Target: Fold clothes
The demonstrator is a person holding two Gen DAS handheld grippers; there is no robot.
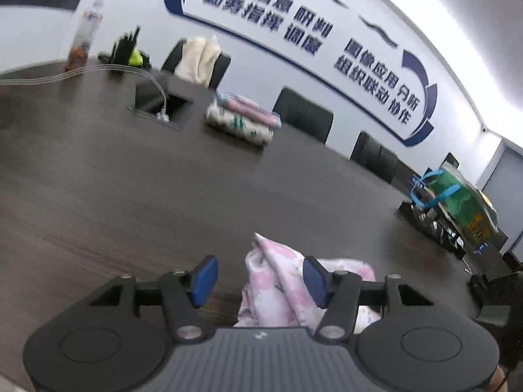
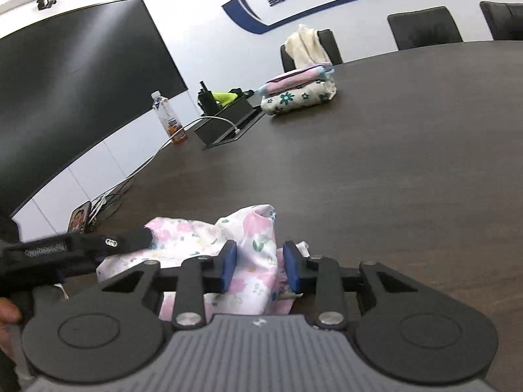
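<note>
left wrist view shows the left gripper (image 1: 260, 281) with its jaws wide apart; a pink floral garment (image 1: 278, 290) lies crumpled on the table (image 1: 163, 196) between and just below the blue pads (image 1: 204, 276), a ridge of it rising nearer the right pad, and neither pad clearly touches it; right wrist view shows the right gripper (image 2: 260, 269) also parted, though less widely, with a raised fold of the same garment (image 2: 251, 254) standing between its pads (image 2: 228, 264); whether those pads press the cloth i cannot tell, but a gap shows on the right side, so i read it as not clamped; the left gripper (image 2: 81, 245) reaches in from that view's left edge, its tip over the cloth's far left part; well ahead of both grippers a folded stack (image 2: 297, 93) rests on the table.

the garment is bunched, not flat and not folded; this fits either picking it up to spread it or having just dropped it; to work it well, each gripper should take a single edge or corner rather than a thick bunch, the two well apart on the cloth, then draw it taut and flat; a grab on the middle ridge would likely lift a wad and hide the seams.
</note>
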